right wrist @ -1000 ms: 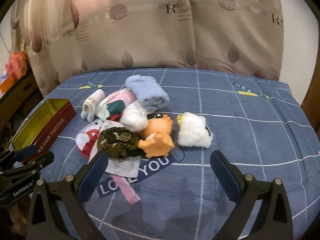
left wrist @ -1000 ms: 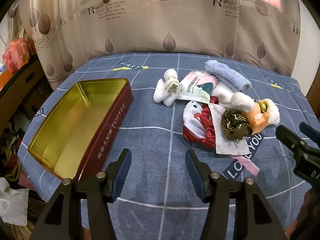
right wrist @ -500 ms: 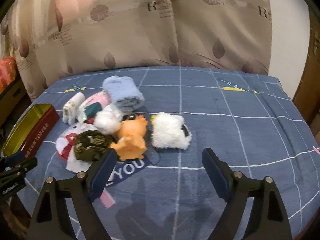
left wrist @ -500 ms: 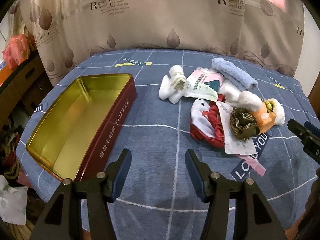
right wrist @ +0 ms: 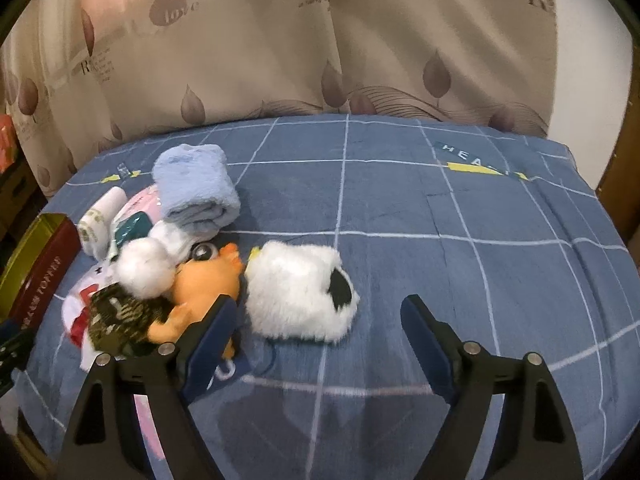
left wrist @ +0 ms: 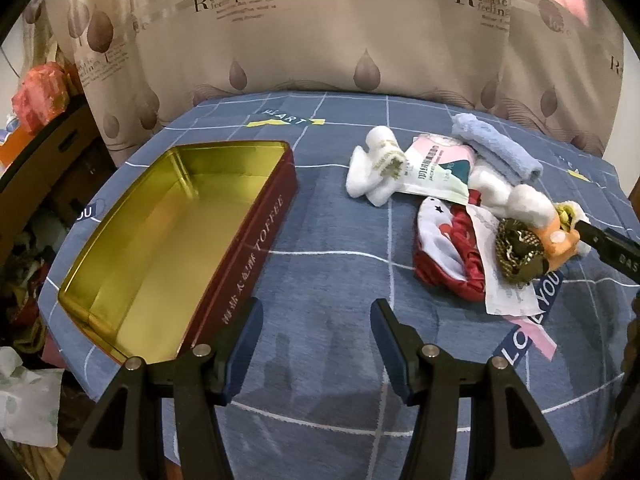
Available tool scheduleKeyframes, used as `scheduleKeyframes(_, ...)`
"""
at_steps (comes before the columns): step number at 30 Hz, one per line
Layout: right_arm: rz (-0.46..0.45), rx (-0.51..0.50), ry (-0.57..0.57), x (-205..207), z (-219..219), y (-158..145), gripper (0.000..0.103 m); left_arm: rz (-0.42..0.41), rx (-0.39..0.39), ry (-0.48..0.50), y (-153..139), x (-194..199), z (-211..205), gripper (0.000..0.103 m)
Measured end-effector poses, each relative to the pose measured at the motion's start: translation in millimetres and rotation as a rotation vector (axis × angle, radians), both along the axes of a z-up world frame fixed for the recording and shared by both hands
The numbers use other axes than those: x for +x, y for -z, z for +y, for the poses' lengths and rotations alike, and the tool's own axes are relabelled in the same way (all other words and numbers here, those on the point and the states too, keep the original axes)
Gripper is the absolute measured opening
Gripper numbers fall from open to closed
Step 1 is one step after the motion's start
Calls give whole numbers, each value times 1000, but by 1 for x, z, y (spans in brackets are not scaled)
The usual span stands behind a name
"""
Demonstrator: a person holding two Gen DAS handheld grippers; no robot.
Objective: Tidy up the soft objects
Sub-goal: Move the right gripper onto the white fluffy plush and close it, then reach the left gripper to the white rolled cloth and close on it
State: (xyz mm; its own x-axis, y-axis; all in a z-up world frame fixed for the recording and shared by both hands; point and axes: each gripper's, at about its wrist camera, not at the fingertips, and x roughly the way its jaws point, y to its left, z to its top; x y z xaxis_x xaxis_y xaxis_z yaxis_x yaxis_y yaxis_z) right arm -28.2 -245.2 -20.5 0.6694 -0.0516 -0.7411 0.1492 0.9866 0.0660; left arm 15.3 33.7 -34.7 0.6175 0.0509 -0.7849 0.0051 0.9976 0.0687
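The soft things lie in a heap on the blue bedspread: a white fluffy toy [right wrist: 300,288], an orange plush [right wrist: 208,276], a white pompom [right wrist: 146,266], a brown-gold scrunchie [left wrist: 518,254], a red-and-white cloth [left wrist: 444,256], white socks [left wrist: 374,172], a printed packet [left wrist: 436,168] and a rolled blue towel [right wrist: 196,188]. My right gripper [right wrist: 318,312] is closing, with the fluffy toy just ahead between its fingertips and untouched; its left finger stands against the orange plush. My left gripper [left wrist: 316,320] hovers open over bare bedspread beside the open gold-lined toffee tin [left wrist: 256,240].
A patterned curtain hangs along the far edge of the bed. Left of the bed are a dark shelf with orange and red packages [left wrist: 40,96] and floor clutter. Right of the fluffy toy, the bedspread [right wrist: 480,220] carries nothing.
My right gripper has moved forward and down to the heap, so the fluffy toy now sits close ahead of its narrower jaws. The left gripper has hardly shifted and stays open.
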Motion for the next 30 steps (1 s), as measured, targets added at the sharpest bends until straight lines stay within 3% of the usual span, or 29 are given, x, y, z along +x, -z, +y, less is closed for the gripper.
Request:
scheduleKeyframes(5, 31, -4, -28, 27, -4, 10, 77, -4, 20, -2, -2, 5, 1, 57)
scheduleKeyframes(10, 47, 6, -50, 43, -6, 19, 65, -4, 18, 7, -5, 13, 2, 57)
scheduleKeyframes(19, 43, 202, -88, 54, -21, 33, 51, -13, 41, 22, -13, 38, -4, 57)
scheduleKeyframes(30, -2, 184, -79, 40, -31, 22, 51, -32, 40, 60, -17, 55, -17, 57)
